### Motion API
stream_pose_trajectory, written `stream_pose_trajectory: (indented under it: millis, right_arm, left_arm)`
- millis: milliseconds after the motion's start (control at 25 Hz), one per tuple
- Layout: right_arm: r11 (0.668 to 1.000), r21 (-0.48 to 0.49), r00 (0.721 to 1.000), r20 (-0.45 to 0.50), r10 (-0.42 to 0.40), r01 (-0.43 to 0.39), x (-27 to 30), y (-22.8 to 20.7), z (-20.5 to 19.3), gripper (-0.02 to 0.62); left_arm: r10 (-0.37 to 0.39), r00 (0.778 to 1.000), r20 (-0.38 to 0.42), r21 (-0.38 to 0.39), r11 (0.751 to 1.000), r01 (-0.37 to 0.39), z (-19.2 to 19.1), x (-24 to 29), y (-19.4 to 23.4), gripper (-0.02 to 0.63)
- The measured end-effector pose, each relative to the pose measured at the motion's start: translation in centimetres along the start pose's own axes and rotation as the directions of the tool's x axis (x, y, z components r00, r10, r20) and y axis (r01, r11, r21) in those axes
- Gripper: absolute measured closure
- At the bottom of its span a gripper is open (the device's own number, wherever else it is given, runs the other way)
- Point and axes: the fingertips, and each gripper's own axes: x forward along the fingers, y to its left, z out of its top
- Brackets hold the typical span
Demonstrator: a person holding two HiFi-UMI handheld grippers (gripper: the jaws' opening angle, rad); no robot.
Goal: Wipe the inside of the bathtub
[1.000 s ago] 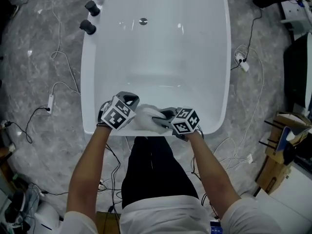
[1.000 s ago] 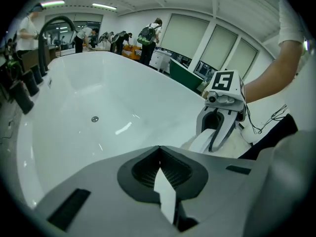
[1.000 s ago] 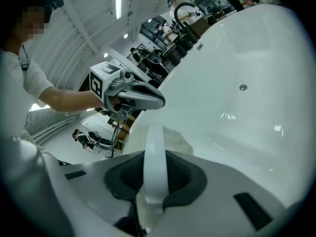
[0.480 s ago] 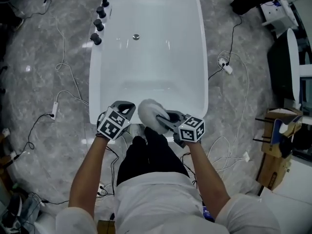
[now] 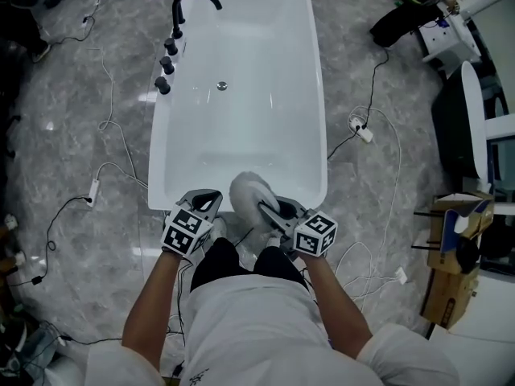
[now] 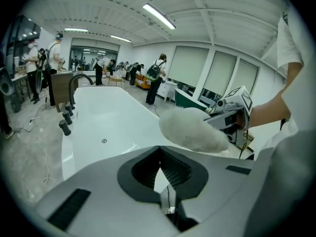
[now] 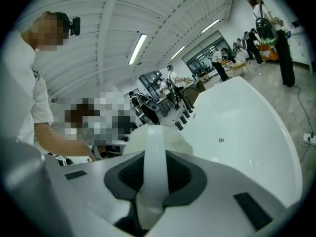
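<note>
Pulling back from the bathtub [image 5: 319,119], the right tongs [image 5: 269,207] are clamping the strap of a fluffy pad [image 5: 249,190] above its near rim; the left tongs [image 5: 211,198] are hanging closed and empty.

White short-sleeved T-shirt [image 5: 249,320], black trousers [image 5: 217,262]; grey left gripper [image 5: 206,197] and right gripper [image 5: 270,208] carry black-and-white marker cubes [image 5: 187,233].

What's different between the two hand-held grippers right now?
The right gripper has its fingers clamped on the strap of a fluffy white pad; the left gripper has its fingers shut on nothing. The right gripper angles inward toward the left gripper, which points ahead along the bathtub. Both carry marker cubes.
</note>
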Motion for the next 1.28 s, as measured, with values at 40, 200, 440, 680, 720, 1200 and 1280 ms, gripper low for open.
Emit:
stream_pose_trajectory:
  millis: [40,200,440,680,720,1200,1280]
  right_arm:
    - [1.000,-0.011,1.000,0.010,0.003,-0.003,-0.8,0.2,0.4,0.503]
    - [0.998,-0.068,0.998,0.058,0.019,-0.015,-4.5,1.2,2.1,0.503]
    - [0.988,-0.150,0.995,0.089,0.033,-0.019,-9.8,2.0,3.2,0.503]
    - [0.973,-0.215,0.987,0.112,0.114,-0.088,-14.4,3.5,3.4,0.503]
    - [0.969,-0.226,0.985,0.114,0.129,-0.101,-15.1,3.8,3.5,0.503]
    - [0.963,-0.238,0.975,0.149,0.166,-0.127,-22.3,6.3,2.9,0.503]
    - [0.963,-0.244,0.976,0.152,0.158,-0.118,-22.5,6.6,2.7,0.503]
  left_arm:
    - [0.015,1.000,0.013,0.001,1.000,-0.015,0.4,-0.4,-0.6,0.595]
    - [0.080,0.995,0.062,-0.002,0.997,-0.080,1.7,-1.3,-3.7,0.595]
    - [0.189,0.967,0.171,-0.117,0.978,-0.170,3.1,-2.3,-9.7,0.595]
    - [0.332,0.906,0.264,-0.217,0.935,-0.279,4.0,-4.1,-15.0,0.595]
    - [0.352,0.894,0.278,-0.233,0.927,-0.293,4.3,-4.5,-15.8,0.595]
    - [0.421,0.838,0.347,-0.252,0.903,-0.349,4.2,-8.4,-22.9,0.595]
    - [0.414,0.841,0.349,-0.241,0.907,-0.347,3.9,-8.7,-23.1,0.595]
